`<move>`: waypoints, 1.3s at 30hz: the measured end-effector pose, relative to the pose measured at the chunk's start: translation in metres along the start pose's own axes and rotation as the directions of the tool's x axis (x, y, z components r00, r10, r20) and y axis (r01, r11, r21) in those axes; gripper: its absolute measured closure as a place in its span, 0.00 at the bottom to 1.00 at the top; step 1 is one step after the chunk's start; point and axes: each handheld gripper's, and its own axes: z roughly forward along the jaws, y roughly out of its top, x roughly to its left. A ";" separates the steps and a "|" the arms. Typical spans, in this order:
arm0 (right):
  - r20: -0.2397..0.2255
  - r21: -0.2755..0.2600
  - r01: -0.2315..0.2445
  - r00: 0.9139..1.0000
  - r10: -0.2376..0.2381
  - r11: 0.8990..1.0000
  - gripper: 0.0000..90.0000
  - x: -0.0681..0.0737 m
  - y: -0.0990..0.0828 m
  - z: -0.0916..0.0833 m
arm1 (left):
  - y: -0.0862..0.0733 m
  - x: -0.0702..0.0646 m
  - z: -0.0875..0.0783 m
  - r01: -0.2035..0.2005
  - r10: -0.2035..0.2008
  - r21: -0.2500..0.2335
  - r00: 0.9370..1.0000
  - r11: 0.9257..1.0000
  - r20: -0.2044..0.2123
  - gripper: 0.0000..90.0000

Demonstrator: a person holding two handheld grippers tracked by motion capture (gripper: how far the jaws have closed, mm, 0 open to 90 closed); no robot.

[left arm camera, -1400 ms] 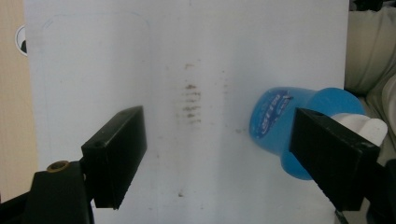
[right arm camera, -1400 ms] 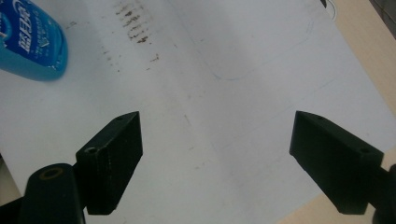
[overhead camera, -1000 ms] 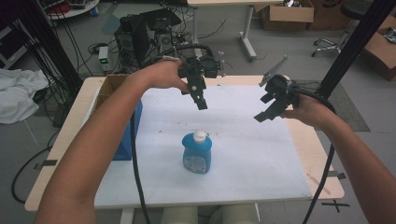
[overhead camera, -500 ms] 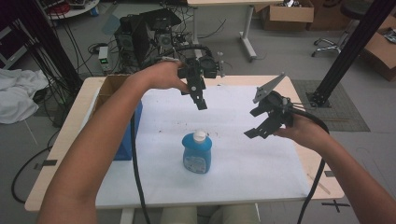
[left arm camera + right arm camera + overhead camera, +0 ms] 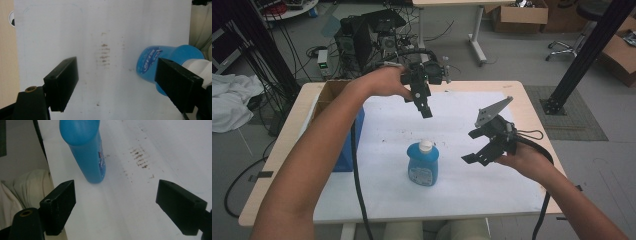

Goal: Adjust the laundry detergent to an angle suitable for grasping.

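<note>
Both pairs of black fingers stand wide apart with nothing between them. Going from the left of the high view: a cardboard box [image 5: 326,95] sits at the table's left edge with a blue bin or panel [image 5: 348,145] against its near side, though what that blue thing is cannot be told. Next comes the left gripper [image 5: 426,107], held high over the far middle of the white sheet [image 5: 452,125], pointing down and slightly toward the person. In the left gripper view its fingers [image 5: 62,83] frame bare, brown-smudged paper, with the bottle off behind the right one, so it is not lined up for a grasp.

At the centre stands the blue dish-soap bottle [image 5: 422,162], upright on the sheet with its white cap [image 5: 426,145] on, touched by neither tool. To its right is the right gripper [image 5: 484,150], lower, near the bottle and turned toward it. In the right gripper view the bottle's base [image 5: 93,176] sits just ahead of the left finger [image 5: 58,206], not yet between the two.

As a judgement, the work is at its very start: an approach is under way and nothing has been gripped, lifted or opened. Everything is left: the right gripper needs to shift so the bottle's body falls between its open fingers, then close, and the left seems placed to come down on the cap afterwards.
</note>
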 end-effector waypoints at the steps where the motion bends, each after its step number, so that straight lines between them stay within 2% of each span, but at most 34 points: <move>1: -0.003 -0.005 -0.001 1.000 0.001 1.000 0.18 0.003 0.000 0.002 | 0.000 0.000 0.000 -0.001 0.001 0.000 1.000 1.000 0.000 0.22; 8: -0.008 -0.054 0.000 1.000 0.000 0.999 0.18 0.016 0.001 0.016 | 0.000 0.001 0.002 -0.005 0.005 0.001 1.000 1.000 0.002 0.22; 12: -0.012 -0.062 -0.003 1.000 0.002 0.998 0.18 0.021 0.000 0.024 | 0.000 0.001 0.003 -0.003 0.003 0.000 1.000 1.000 0.001 0.22; 25: -0.030 -0.121 -0.017 0.999 0.013 0.992 0.18 0.030 0.000 0.045 | 0.002 0.001 0.004 -0.004 0.004 0.000 1.000 1.000 0.004 0.22; 39: -0.032 -0.163 -0.020 0.999 0.015 0.986 0.17 0.039 0.008 0.068 | 0.001 0.002 0.005 -0.004 0.004 0.002 1.000 1.000 0.003 0.22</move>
